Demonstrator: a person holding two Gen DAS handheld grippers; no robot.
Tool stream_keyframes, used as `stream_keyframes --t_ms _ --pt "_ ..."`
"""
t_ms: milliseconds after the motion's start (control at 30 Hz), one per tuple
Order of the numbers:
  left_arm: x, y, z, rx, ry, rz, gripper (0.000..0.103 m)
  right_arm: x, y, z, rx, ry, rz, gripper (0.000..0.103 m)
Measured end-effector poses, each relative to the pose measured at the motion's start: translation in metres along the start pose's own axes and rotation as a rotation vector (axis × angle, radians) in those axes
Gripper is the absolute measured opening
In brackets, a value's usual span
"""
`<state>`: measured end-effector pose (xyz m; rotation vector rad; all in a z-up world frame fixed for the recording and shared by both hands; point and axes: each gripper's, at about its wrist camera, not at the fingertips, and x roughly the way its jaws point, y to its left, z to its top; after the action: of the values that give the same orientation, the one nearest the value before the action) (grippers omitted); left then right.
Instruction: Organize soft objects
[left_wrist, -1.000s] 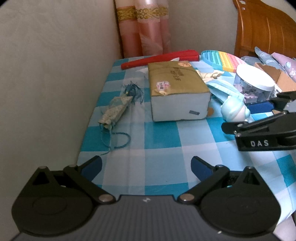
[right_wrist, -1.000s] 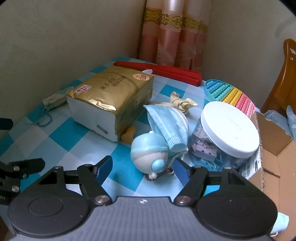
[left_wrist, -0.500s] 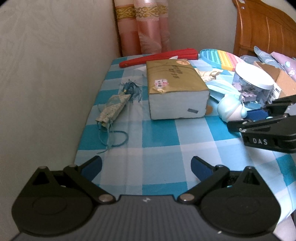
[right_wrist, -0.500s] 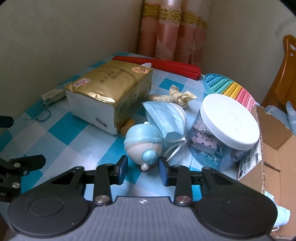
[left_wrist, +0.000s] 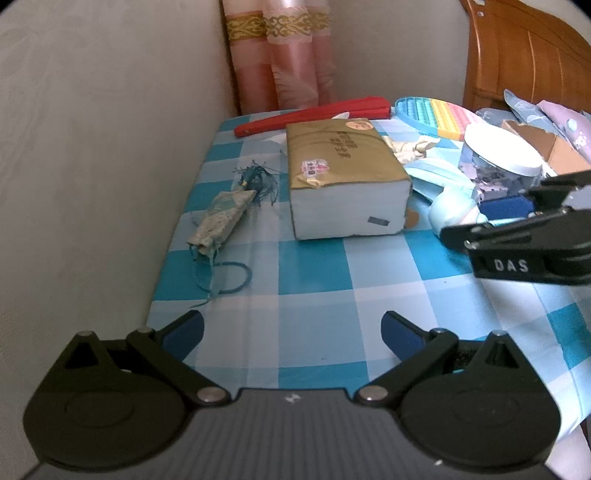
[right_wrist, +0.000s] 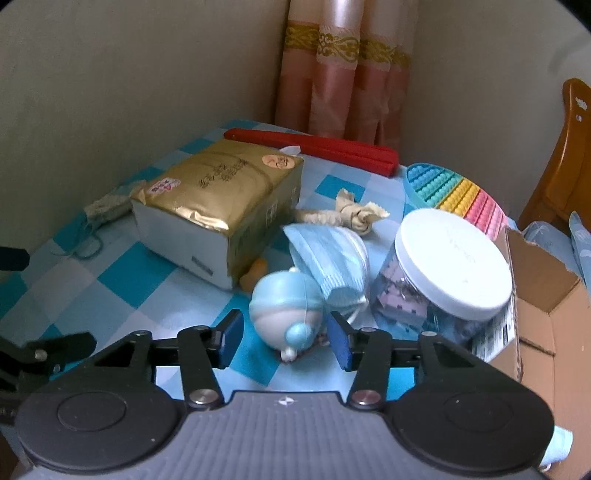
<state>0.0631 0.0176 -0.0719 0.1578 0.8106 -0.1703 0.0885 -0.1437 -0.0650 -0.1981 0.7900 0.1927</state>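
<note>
While the left tool (left_wrist: 291, 330) is held apart over bare counter (left_wrist: 314, 269), the right tool (right_wrist: 284, 338) is set apart around the blue squishy toy (right_wrist: 286, 314), flanked for pickup, seemingly unclamped.

Blue-checked table (left_wrist: 314, 266) carries tissue pack (left_wrist: 343, 177), pouch (left_wrist: 221, 218), red fan (left_wrist: 314, 116), jar (right_wrist: 447, 269)

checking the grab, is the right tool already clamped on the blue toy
No, the right tool is open, its pads either side of the blue toy with gaps showing.
</note>
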Motion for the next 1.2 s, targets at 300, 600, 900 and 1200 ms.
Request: stream_keyframes --t_ms 300,600,900,1200 --pt "0.002 0.0 -0.001 -0.001 0.008 0.003 0.102 0.008 0.004 0.003 -0.015 0.004 -0.01 0.055" --pt "0.001 -0.001 0.0 0.004 0.008 0.001 0.102 0.002 0.003 -0.001 -0.022 0.025 0.002 0.049" --pt "-0.01 -0.012 0.001 0.033 -0.011 -0.004 0.102 -0.018 0.0 -0.016 -0.027 0.036 0.023 0.049" --pt "-0.021 -0.024 0.004 0.062 -0.026 -0.01 0.102 -0.036 -0.003 -0.032 -0.03 0.042 0.05 0.049"
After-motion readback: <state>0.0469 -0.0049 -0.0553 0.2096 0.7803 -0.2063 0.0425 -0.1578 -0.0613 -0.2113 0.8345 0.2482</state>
